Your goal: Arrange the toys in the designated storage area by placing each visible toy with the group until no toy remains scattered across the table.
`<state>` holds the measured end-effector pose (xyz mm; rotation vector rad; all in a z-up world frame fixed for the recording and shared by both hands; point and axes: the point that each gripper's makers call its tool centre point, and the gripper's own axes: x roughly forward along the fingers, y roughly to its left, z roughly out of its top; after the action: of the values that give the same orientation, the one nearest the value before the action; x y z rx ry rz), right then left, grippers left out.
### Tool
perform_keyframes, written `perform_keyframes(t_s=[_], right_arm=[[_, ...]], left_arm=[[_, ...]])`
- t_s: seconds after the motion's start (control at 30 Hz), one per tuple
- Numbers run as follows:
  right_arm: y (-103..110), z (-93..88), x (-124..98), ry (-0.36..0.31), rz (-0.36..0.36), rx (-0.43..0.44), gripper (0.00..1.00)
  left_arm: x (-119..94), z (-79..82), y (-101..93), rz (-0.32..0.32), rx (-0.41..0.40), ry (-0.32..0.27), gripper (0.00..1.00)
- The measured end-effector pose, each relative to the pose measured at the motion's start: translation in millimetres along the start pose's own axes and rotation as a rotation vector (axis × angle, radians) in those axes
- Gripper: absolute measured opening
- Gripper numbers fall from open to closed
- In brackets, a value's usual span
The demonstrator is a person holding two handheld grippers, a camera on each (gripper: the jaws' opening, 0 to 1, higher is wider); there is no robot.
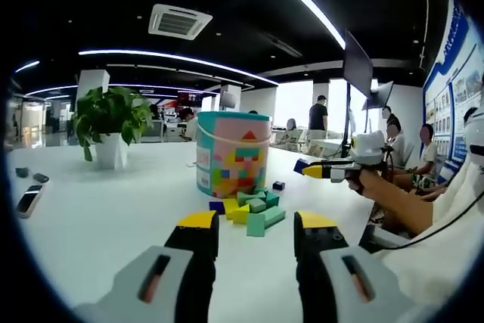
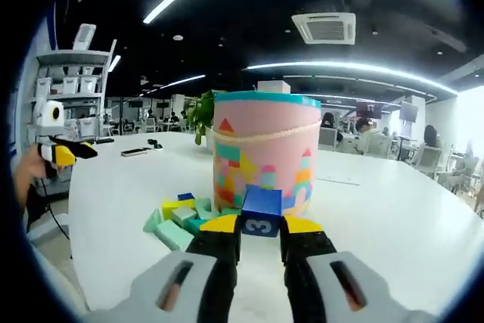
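In the right gripper view, the right gripper (image 2: 261, 234) holds a blue block (image 2: 261, 212) tight in its jaws, low in the middle, in front of the pink bucket (image 2: 262, 150). Green and yellow blocks (image 2: 181, 219) lie at lower left on the white tabletop (image 2: 393, 217). The left gripper (image 1: 257, 234) has open jaws with nothing between them.

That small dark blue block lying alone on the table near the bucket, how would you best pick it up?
The lone dark blue block is a small cube lying flat on the white table, apart from the pile of blocks beside the bucket. I would probably come down from above and close the left gripper, now open, on two opposite flat sides: its free sides give parallel faces to pinch.
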<state>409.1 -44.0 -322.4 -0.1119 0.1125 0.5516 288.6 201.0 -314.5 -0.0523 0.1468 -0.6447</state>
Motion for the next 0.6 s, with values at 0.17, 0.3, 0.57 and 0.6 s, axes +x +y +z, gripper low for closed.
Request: perform_keyframes(t_s=[0.17,0.3,0.57,0.6], right_arm=[[0.8,45.2,5.7,-0.052,0.044,-0.014,0.2],[4.4,81.8,11.2,-0.087,0.066,-0.043,0.2],[-2.4,151.6,36.3,-0.125,0.058,0.027,0.2],[-3.0,154.2,42.2,-0.117,0.057,0.028,0.2]], left_arm=[[-1.2,1.0,1.8,0.006,0.011,0.01,0.4],[-4.1,6.7,5.0,0.02,0.012,-0.006,0.4],[-1.7,3.0,-0.4,0.007,0.018,0.002,0.4],[-1.9,3.5,-0.4,0.006,0.017,-0.001,0.4]])
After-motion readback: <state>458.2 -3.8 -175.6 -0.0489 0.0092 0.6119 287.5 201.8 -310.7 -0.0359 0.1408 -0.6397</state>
